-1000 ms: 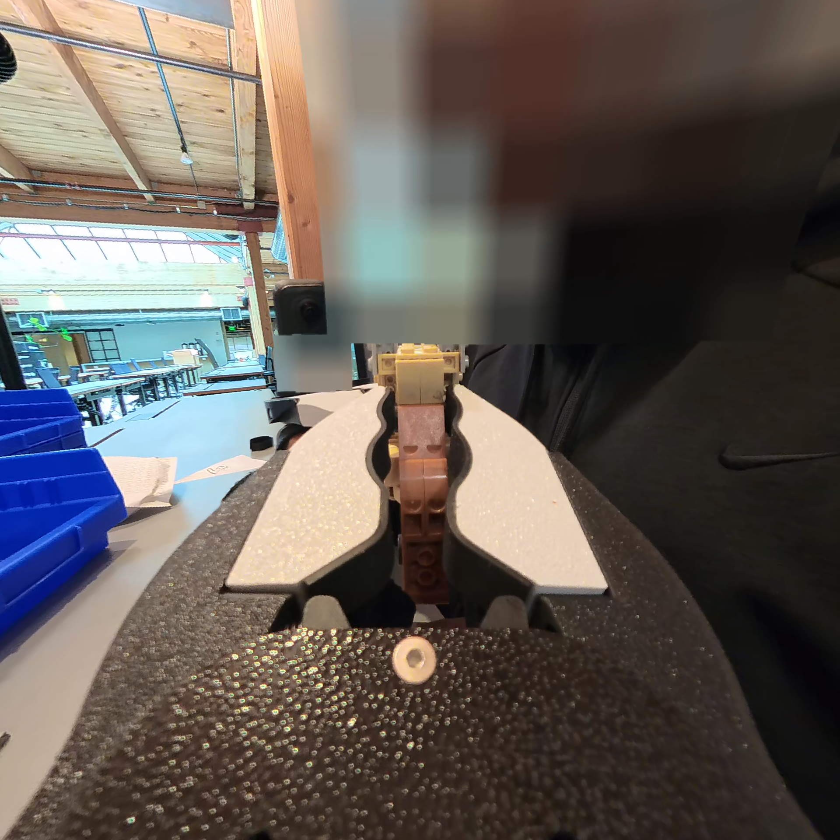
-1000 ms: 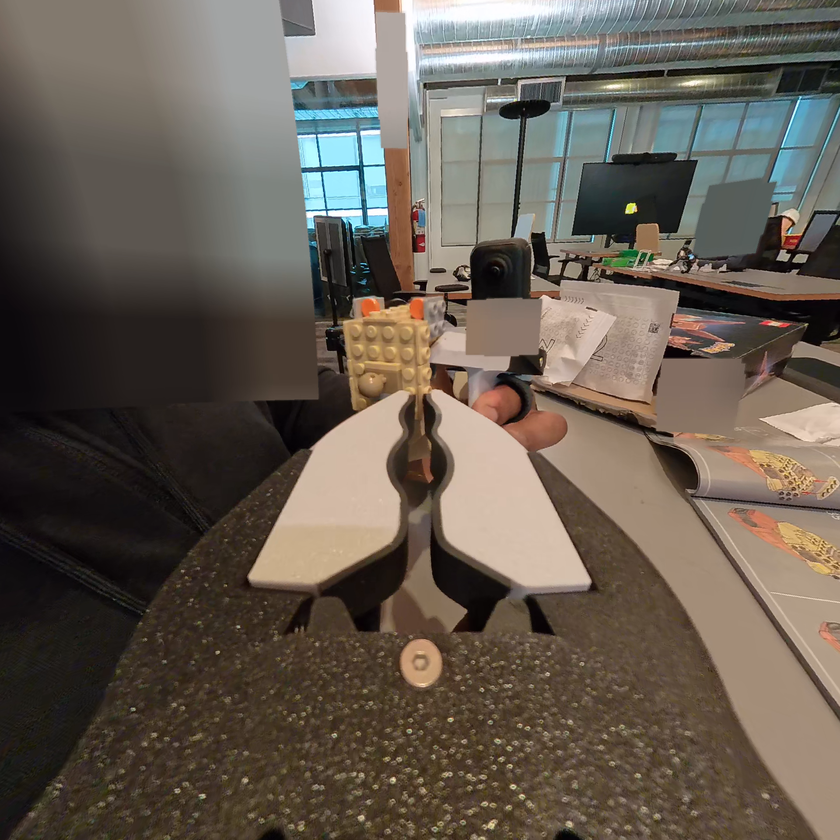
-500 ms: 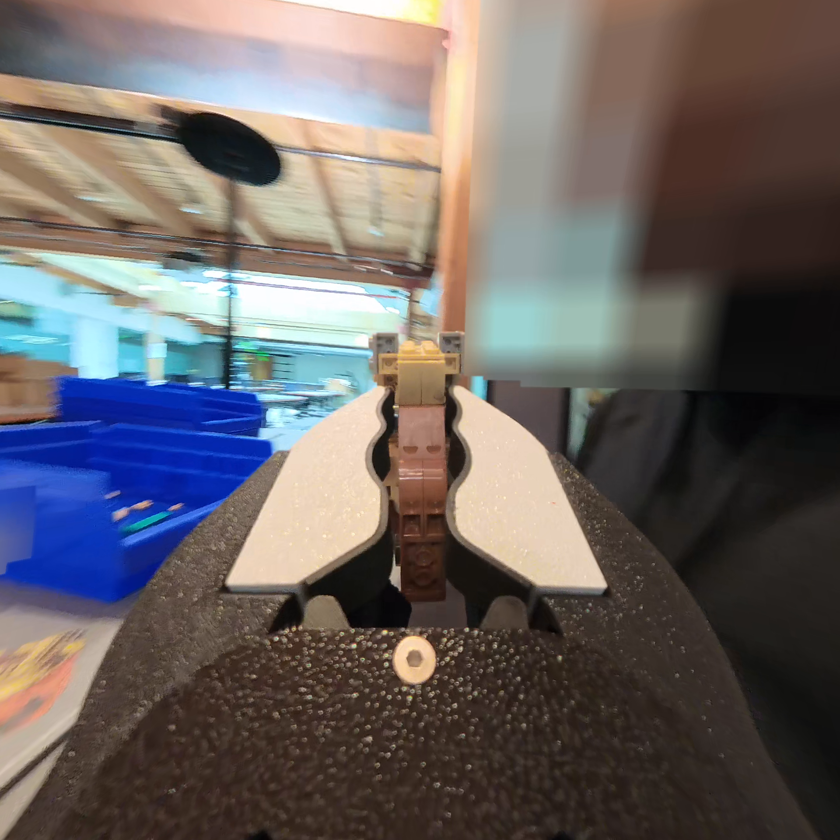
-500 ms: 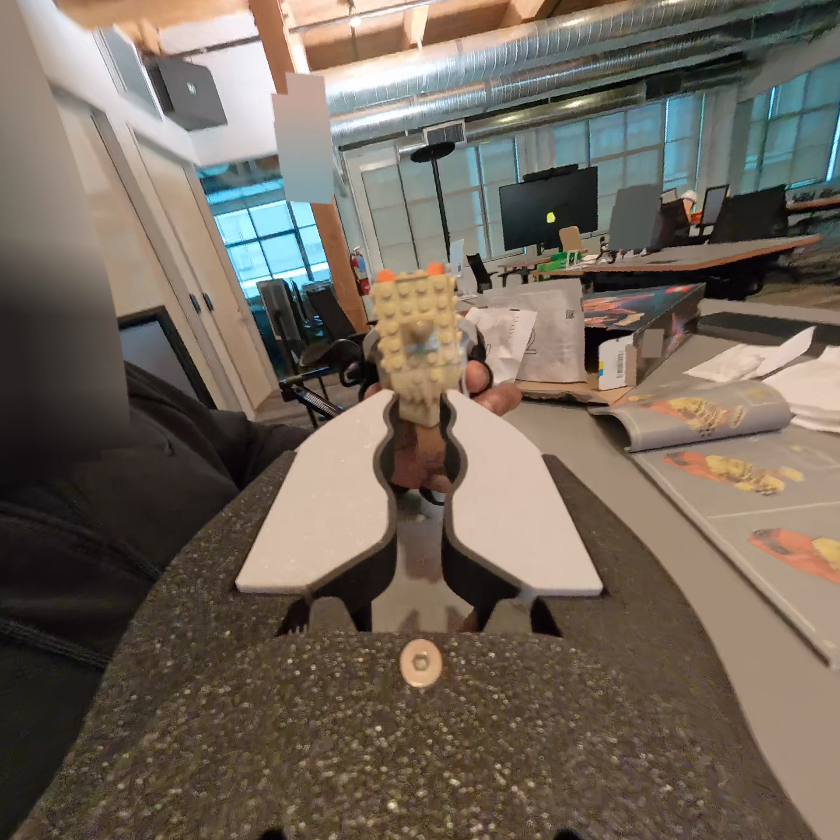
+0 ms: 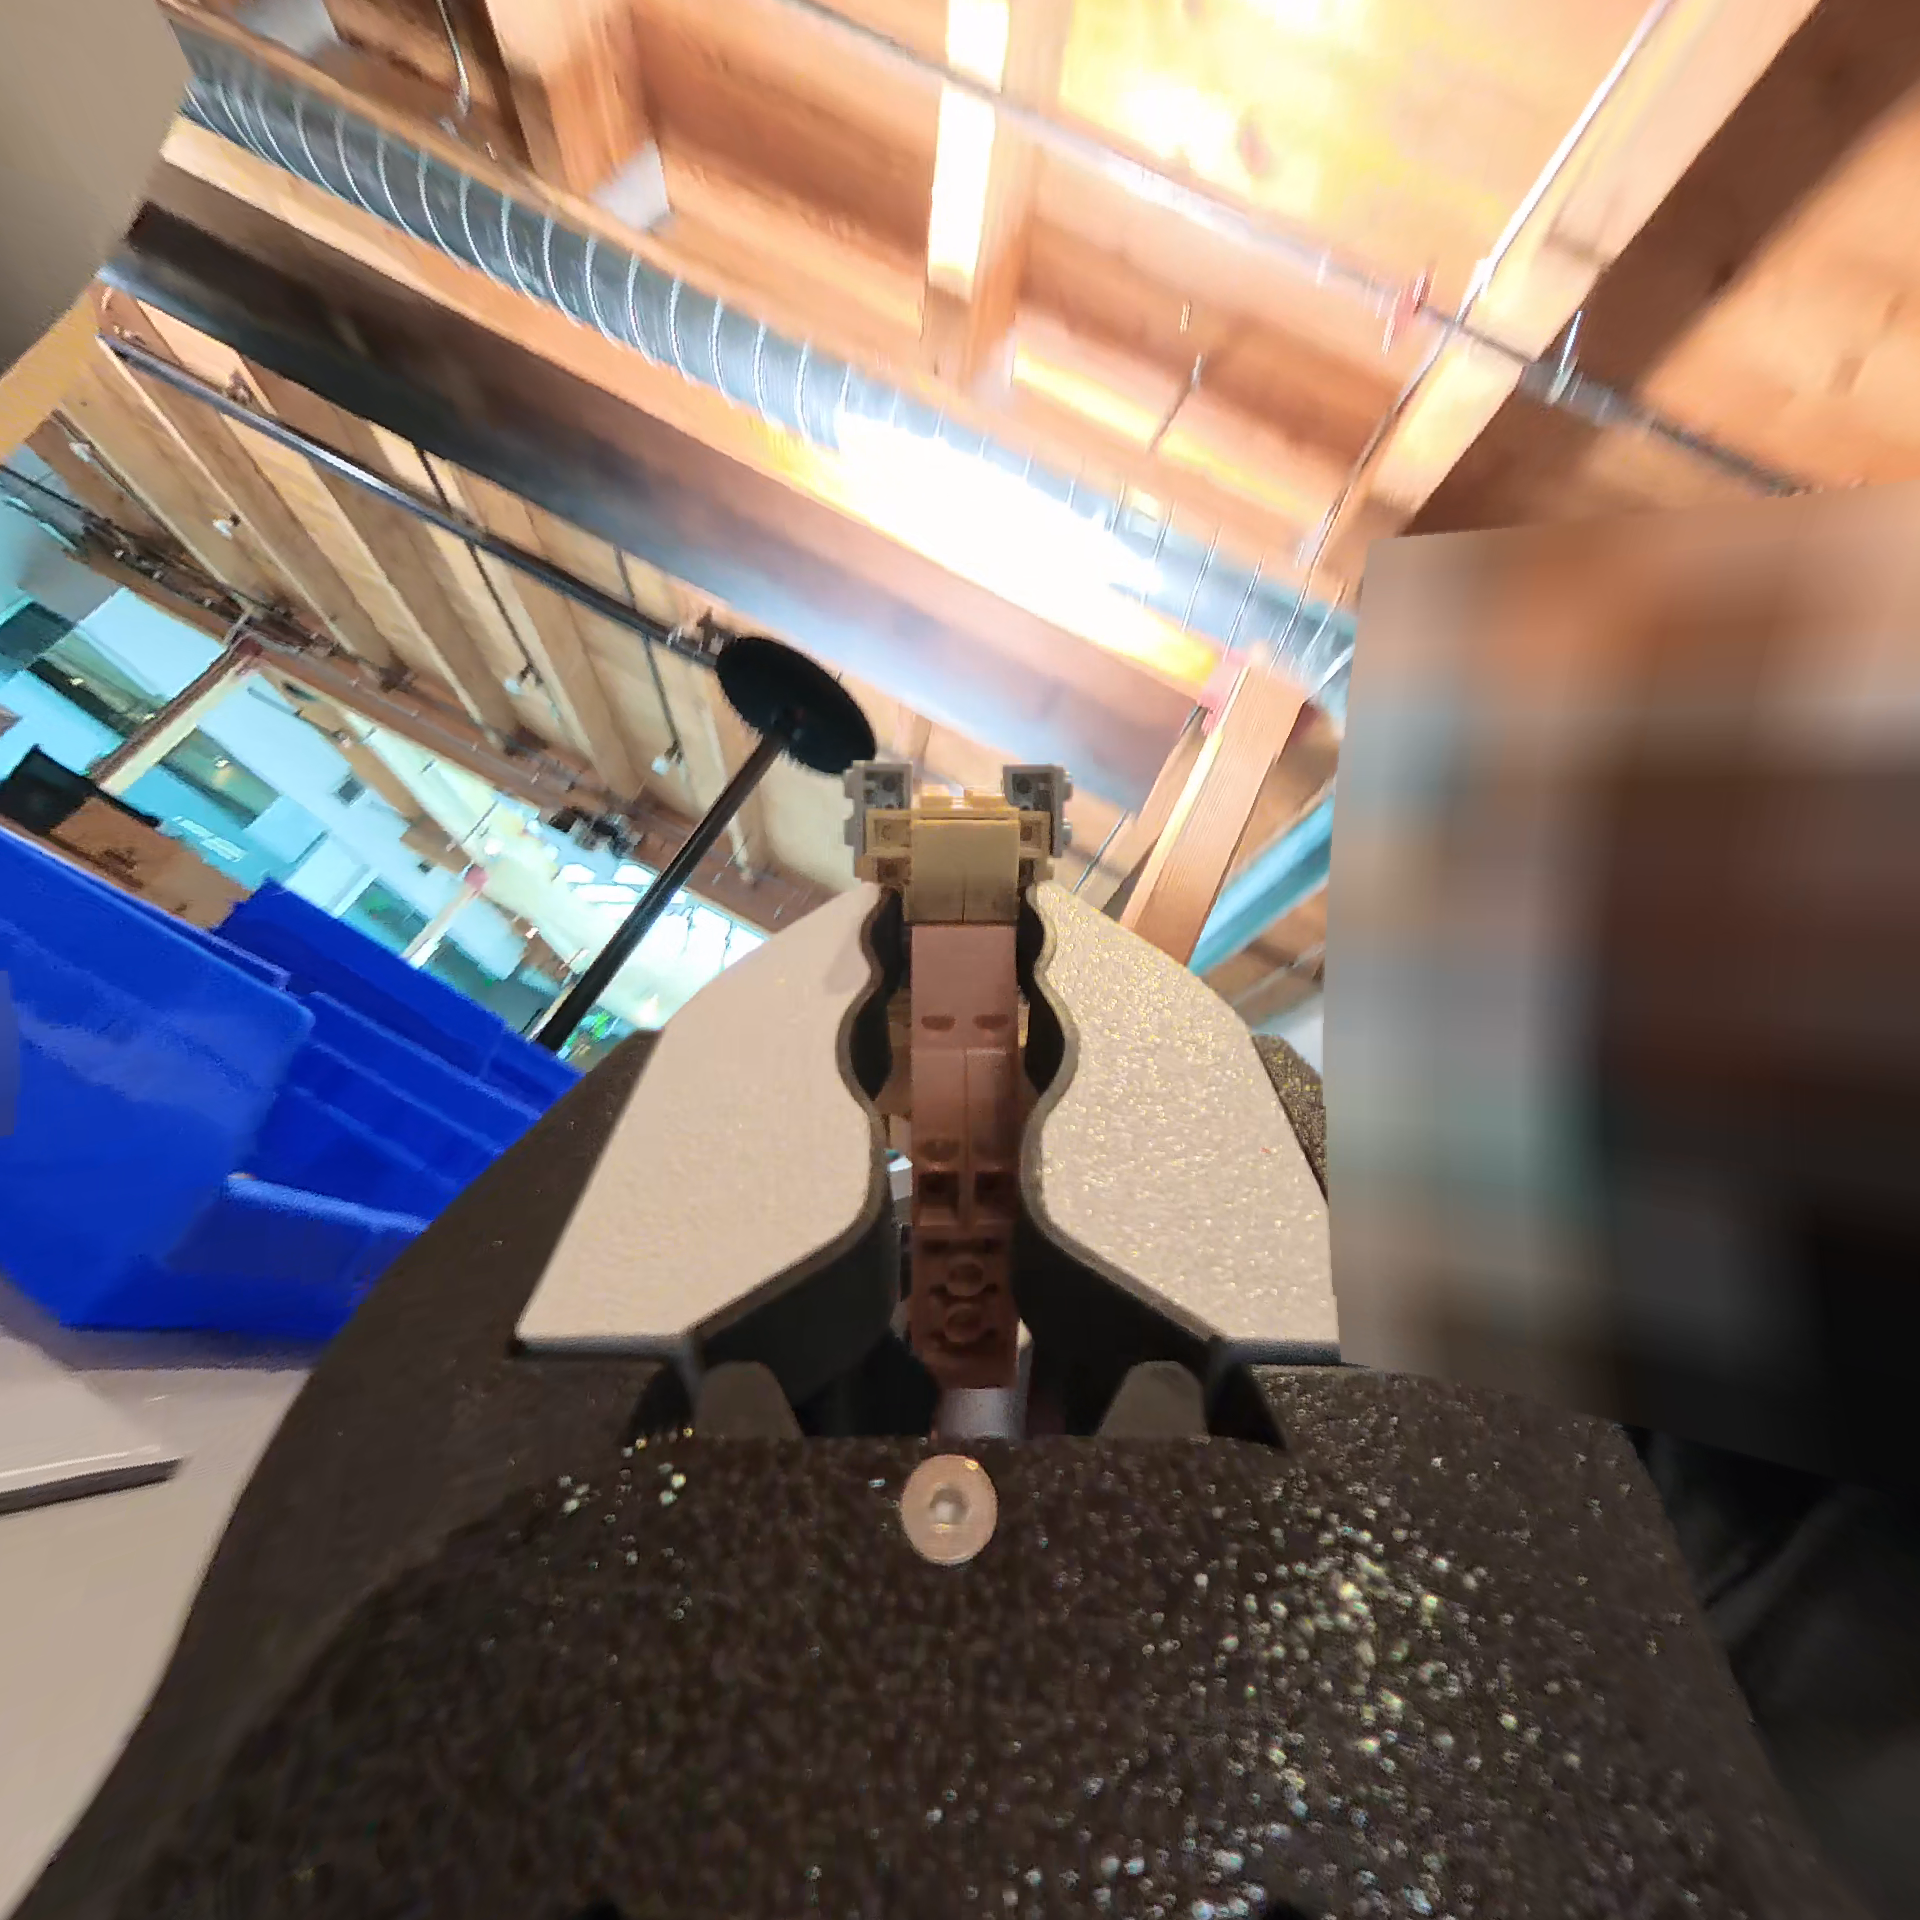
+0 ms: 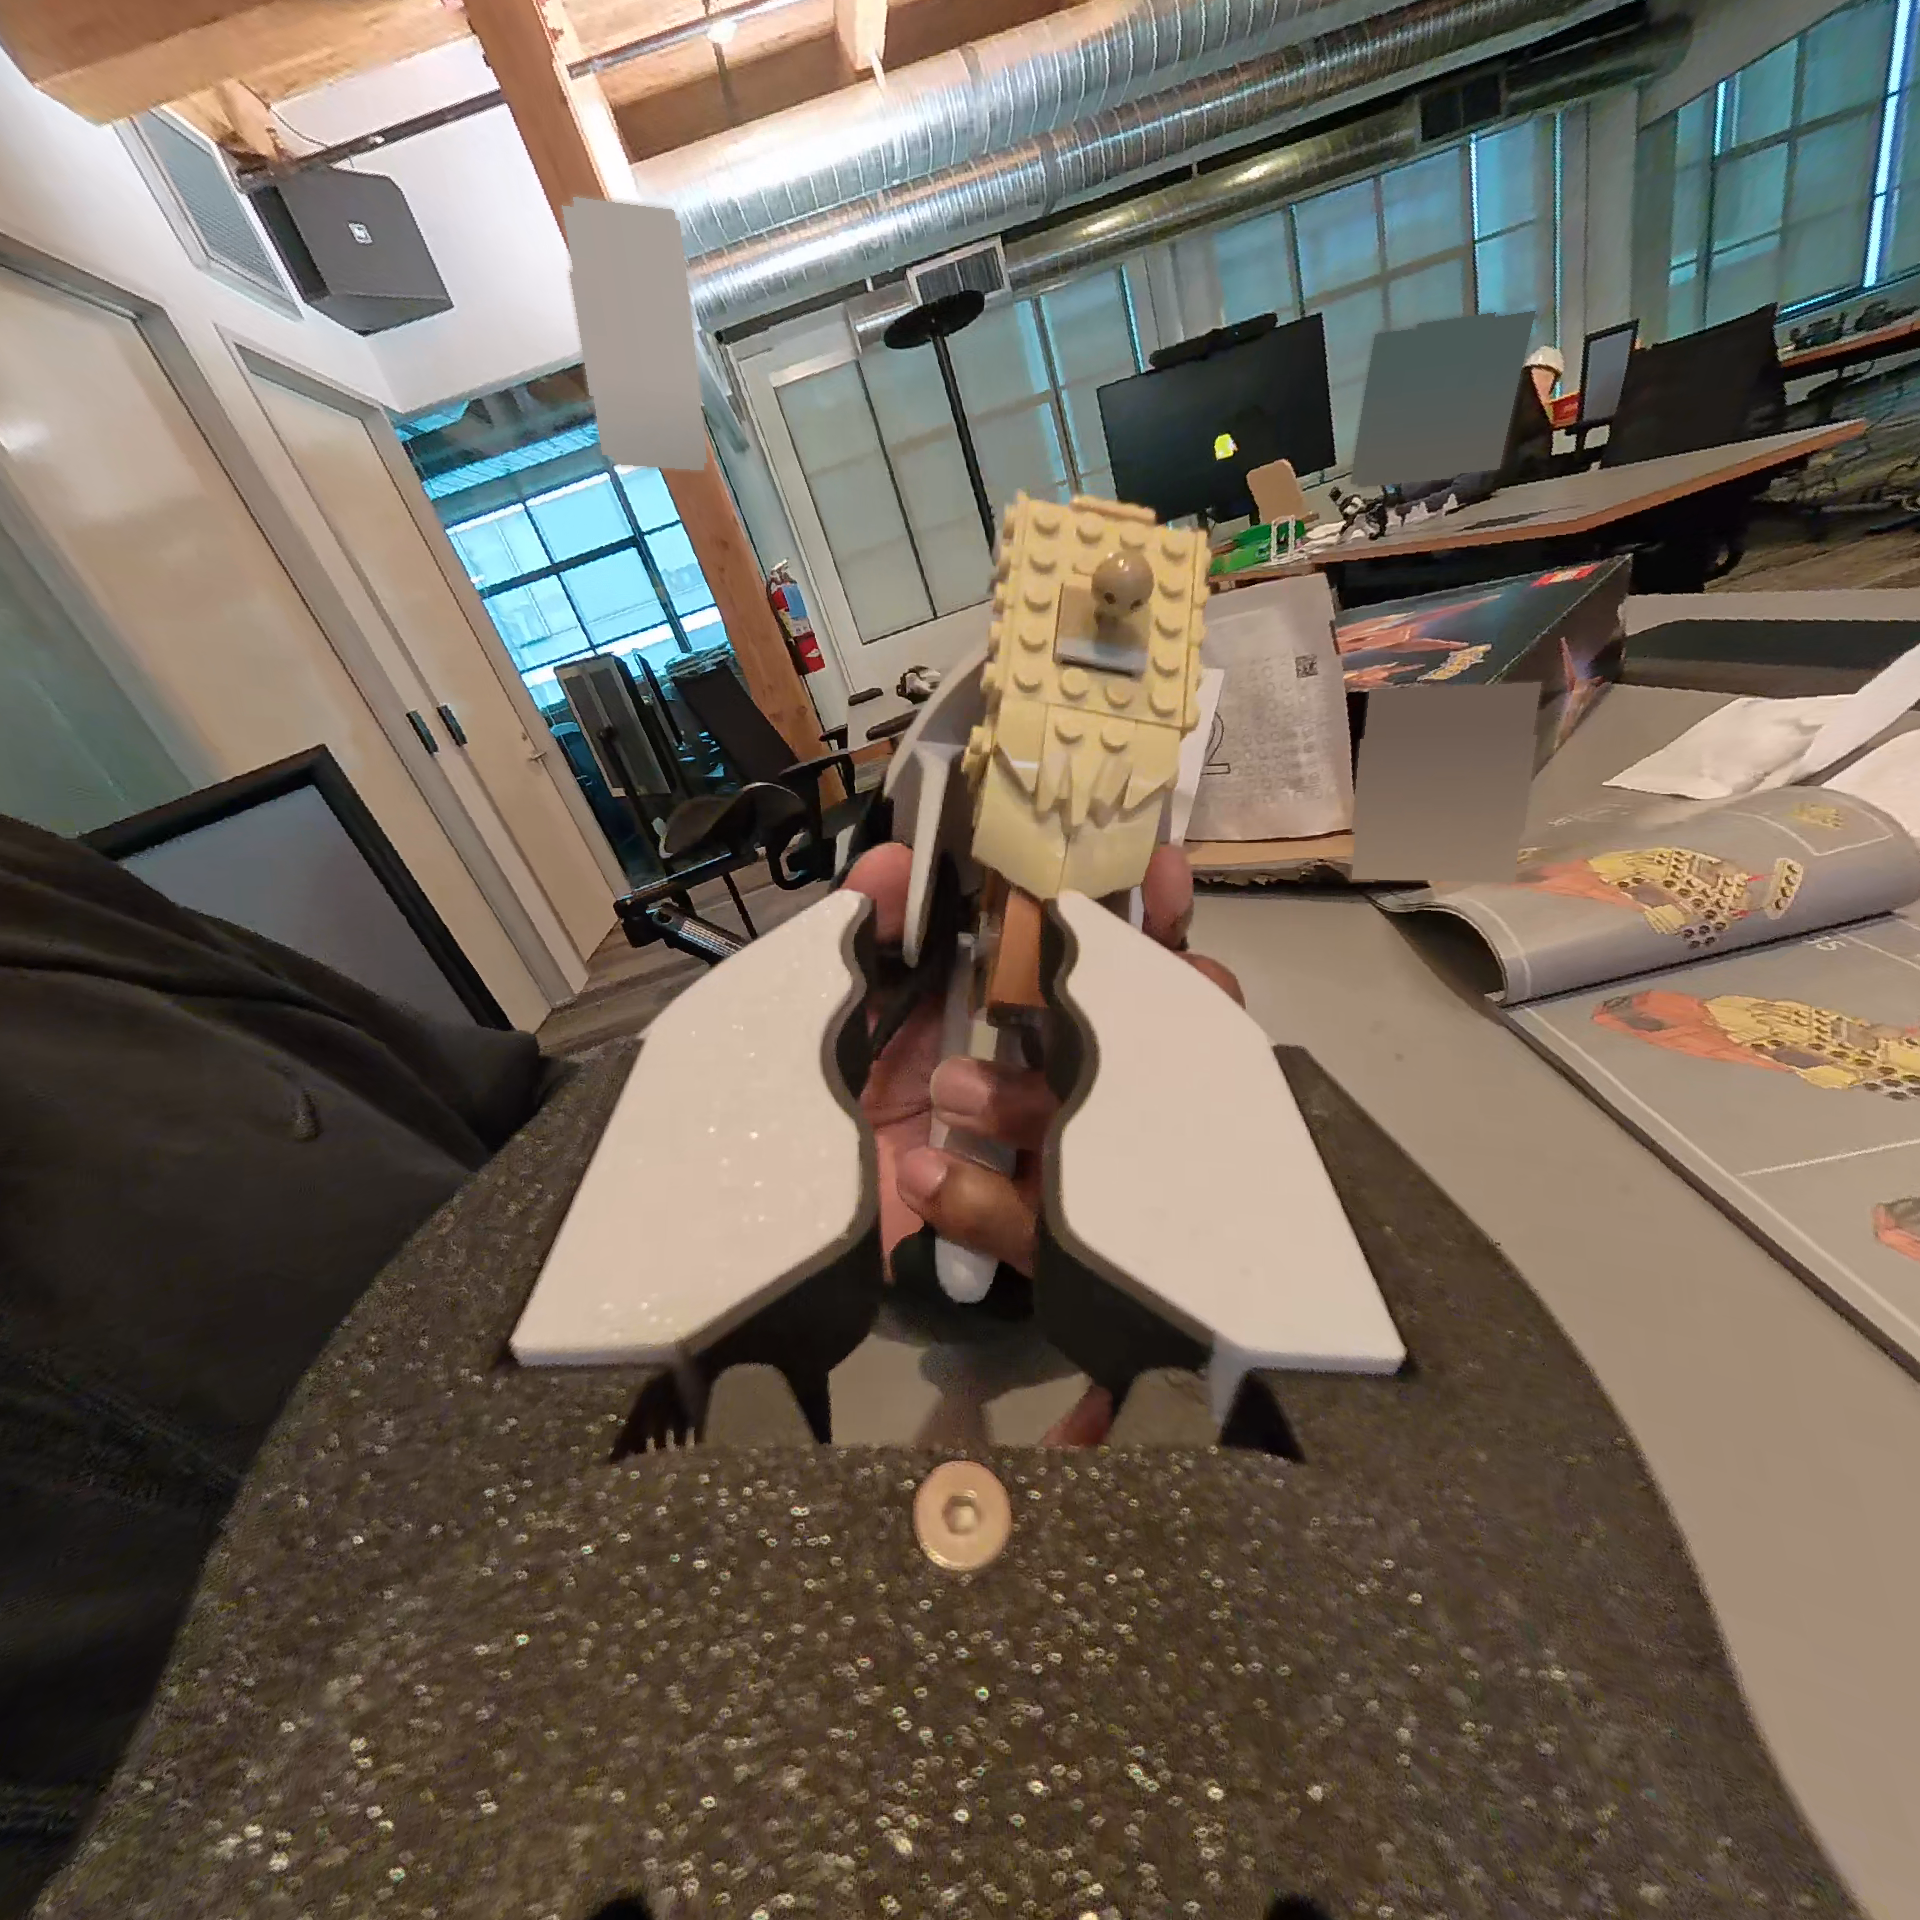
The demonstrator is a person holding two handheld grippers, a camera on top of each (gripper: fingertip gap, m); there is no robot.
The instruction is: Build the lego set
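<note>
A tan-and-brown lego model (image 5: 961, 1049) sits clamped in the left gripper (image 5: 956, 935), now tipped up toward the ceiling rather than level as a second ago. The right gripper (image 6: 961, 914), which pinched the model's brown edge then, has its jaws parted and free of the model (image 6: 1086, 717). The handover looks done; the manual (image 6: 1704, 997) lies open on the worktop (image 6: 1351, 997).

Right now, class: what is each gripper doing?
Left gripper: shut on the tan and brown lego model.
Right gripper: open, holding nothing.
</note>
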